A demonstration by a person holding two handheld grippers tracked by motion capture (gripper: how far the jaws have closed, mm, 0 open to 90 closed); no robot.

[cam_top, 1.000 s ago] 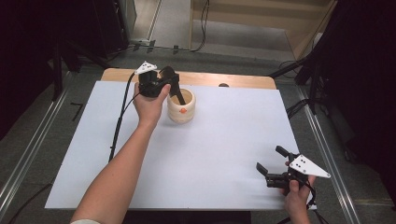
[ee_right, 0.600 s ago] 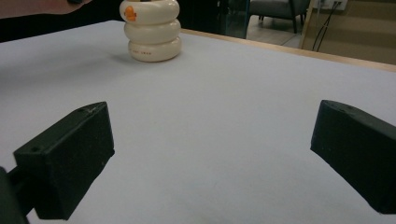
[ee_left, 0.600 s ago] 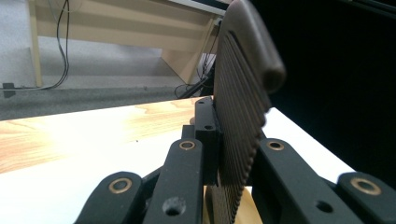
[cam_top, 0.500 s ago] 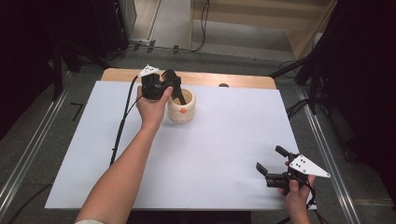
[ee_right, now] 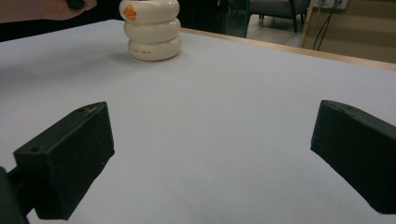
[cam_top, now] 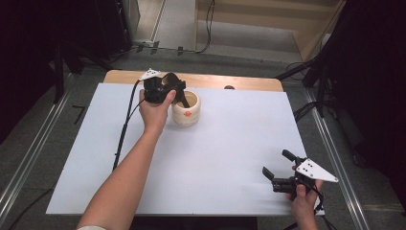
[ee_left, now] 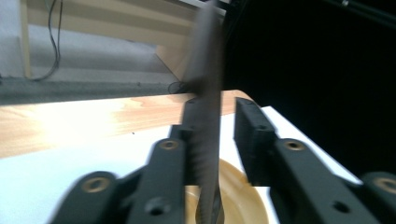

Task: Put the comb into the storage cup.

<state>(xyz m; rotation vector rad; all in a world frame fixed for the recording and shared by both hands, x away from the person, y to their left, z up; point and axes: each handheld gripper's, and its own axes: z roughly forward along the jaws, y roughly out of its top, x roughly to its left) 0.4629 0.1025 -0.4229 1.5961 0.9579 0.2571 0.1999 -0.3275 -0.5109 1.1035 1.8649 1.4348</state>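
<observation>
A cream ribbed cup [cam_top: 186,111] stands at the far middle of the white table; it also shows in the right gripper view [ee_right: 152,30]. My left gripper [cam_top: 178,91] hovers over its rim, pointing down into it. A thin dark stick [ee_left: 208,93], blurred, stands between the jaws with its lower end in the cup [ee_left: 238,196]. The jaws have just been opening: the stick lies along the left jaw, with a gap to the right one. My right gripper [cam_top: 276,163] rests open near the front right edge, nothing between its jaws [ee_right: 215,154].
A white sheet [cam_top: 230,143] covers the table, with a strip of bare wood [cam_top: 239,82] along the far edge. The left gripper's cable [cam_top: 125,124] trails across the left side of the sheet. Metal rails run along both sides of the table.
The left gripper stays over the cup with only a slight shift. The right gripper has not moved.
</observation>
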